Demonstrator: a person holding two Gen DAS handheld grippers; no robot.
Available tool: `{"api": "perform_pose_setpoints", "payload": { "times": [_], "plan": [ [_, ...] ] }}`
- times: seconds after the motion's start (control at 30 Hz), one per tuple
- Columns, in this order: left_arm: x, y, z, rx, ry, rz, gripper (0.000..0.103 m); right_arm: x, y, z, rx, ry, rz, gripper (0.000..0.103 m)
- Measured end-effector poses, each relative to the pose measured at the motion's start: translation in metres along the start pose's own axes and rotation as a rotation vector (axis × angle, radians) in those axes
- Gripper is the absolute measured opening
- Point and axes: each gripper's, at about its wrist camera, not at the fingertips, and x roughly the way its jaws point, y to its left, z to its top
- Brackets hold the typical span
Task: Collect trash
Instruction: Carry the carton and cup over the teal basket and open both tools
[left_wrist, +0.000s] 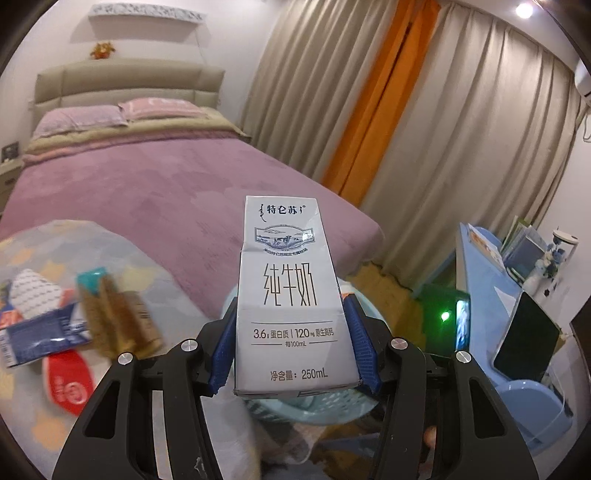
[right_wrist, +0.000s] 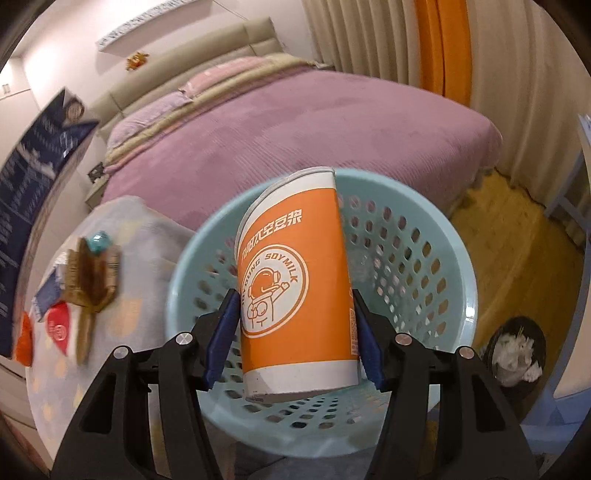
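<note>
Bedroom w/ purple bed (left_wrist: 155, 184) upper frame, both views. Left gripper (left_wrist: 291, 347) jaws clamp white milk carton (left_wrist: 286, 295) at center, light-blue basket (left_wrist: 295, 406) partly visible behind it; right gripper (right_wrist: 293, 339) jaws clamp orange soymilk cup (right_wrist: 295, 291) over basket (right_wrist: 436, 236) opening, center frame. Other trash (right_wrist: 88, 280) lies on patterned blanket (right_wrist: 140, 314), lower left.

The wrappers (left_wrist: 55, 325) at lower left of the left view are motion-blurred, their print unreadable. The carton (left_wrist: 288, 295) hides most of the basket (left_wrist: 332, 402) there. At the right view's left edge, a dark blue box (right_wrist: 33, 177) is cut off and smeared.
</note>
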Motion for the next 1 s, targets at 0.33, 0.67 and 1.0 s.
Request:
{"api": "perform_pose_setpoints", "payload": {
  "times": [0.33, 0.67, 1.0],
  "plan": [
    [0.050, -0.018, 0.000, 0.025, 0.066, -0.018, 0.053, 0.012, -0.037, -0.004, 0.092, 0.054, 0.037, 0.058],
    [0.072, -0.017, -0.007, 0.003, 0.103, -0.005, 0.077, -0.013, -0.052, -0.010, 0.138, 0.023, 0.050, 0.062],
    [0.015, 0.009, -0.018, -0.045, 0.023, 0.003, 0.077, -0.055, -0.015, -0.015, 0.054, -0.057, 0.087, 0.062]
  ]
}}
